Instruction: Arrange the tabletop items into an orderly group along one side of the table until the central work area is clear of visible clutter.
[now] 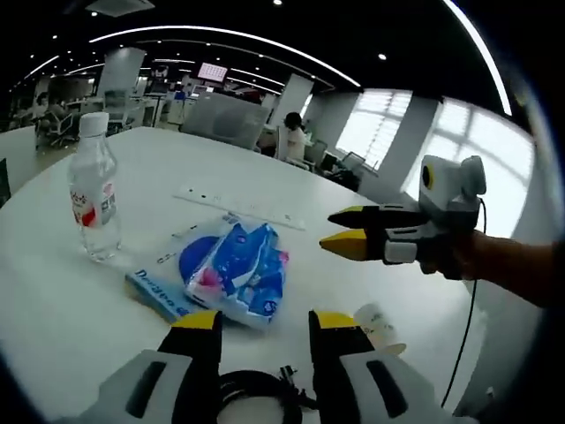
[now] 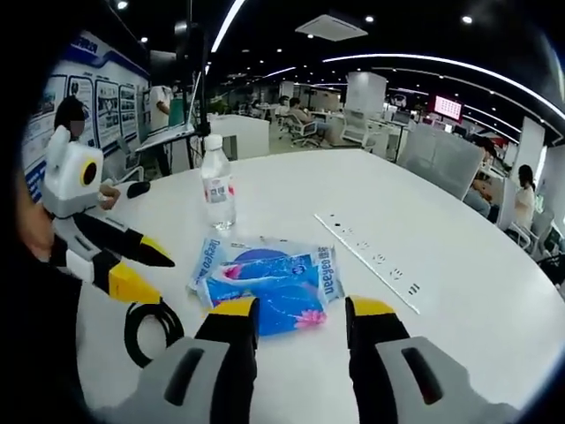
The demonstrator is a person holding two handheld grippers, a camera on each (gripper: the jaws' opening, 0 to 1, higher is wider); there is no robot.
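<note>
On the white round table (image 1: 53, 309) lies a blue tissue pack (image 1: 247, 274) on top of a flat blue packet (image 1: 159, 293). Left of them a clear water bottle (image 1: 93, 190) with a white cap stands upright. My left gripper (image 1: 265, 322) is open just short of the tissue pack, nothing between its jaws. My right gripper (image 1: 329, 231) comes in from the right, open, above the table. In the right gripper view the tissue pack (image 2: 265, 305) lies right ahead of my open right gripper (image 2: 302, 309). There the bottle (image 2: 217, 185) stands beyond it, and the left gripper (image 2: 150, 274) is at the left.
A long white power strip (image 1: 238, 206) lies behind the packs, also seen as the power strip (image 2: 371, 256). A paper cup (image 1: 380, 327) lies on its side at the right. A coiled black cable (image 2: 148, 329) lies near the table edge. Desks, chairs and people fill the office behind.
</note>
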